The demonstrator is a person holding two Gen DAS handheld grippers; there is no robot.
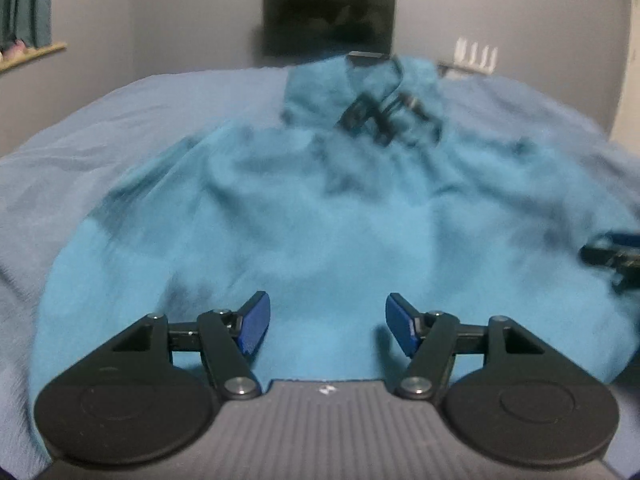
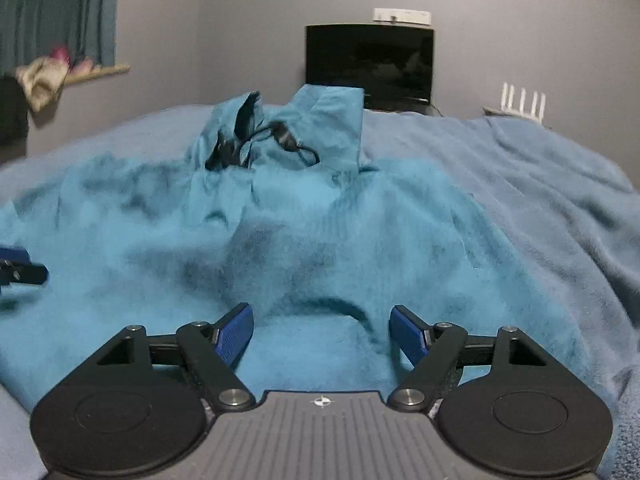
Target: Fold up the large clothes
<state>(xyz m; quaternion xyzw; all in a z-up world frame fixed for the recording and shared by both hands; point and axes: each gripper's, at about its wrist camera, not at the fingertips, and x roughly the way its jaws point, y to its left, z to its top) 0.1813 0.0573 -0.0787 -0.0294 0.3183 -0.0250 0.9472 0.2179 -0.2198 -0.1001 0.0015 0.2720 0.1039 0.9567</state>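
A large teal garment (image 1: 328, 216) lies spread and rumpled on the bed, with a dark print (image 1: 380, 116) near its far raised end. It also shows in the right wrist view (image 2: 304, 240), its far part bunched up. My left gripper (image 1: 327, 326) is open and empty just above the garment's near hem. My right gripper (image 2: 322, 334) is open and empty over the near hem further right. The right gripper's tip shows at the left wrist view's right edge (image 1: 616, 254). The left gripper's tip shows at the right wrist view's left edge (image 2: 20, 270).
The bed is covered by a grey-blue blanket (image 2: 540, 184). A dark TV screen (image 2: 370, 66) hangs on the far wall. A white router (image 2: 520, 106) stands at the right. A curtain and a shelf with cloths (image 2: 48, 76) are at the left.
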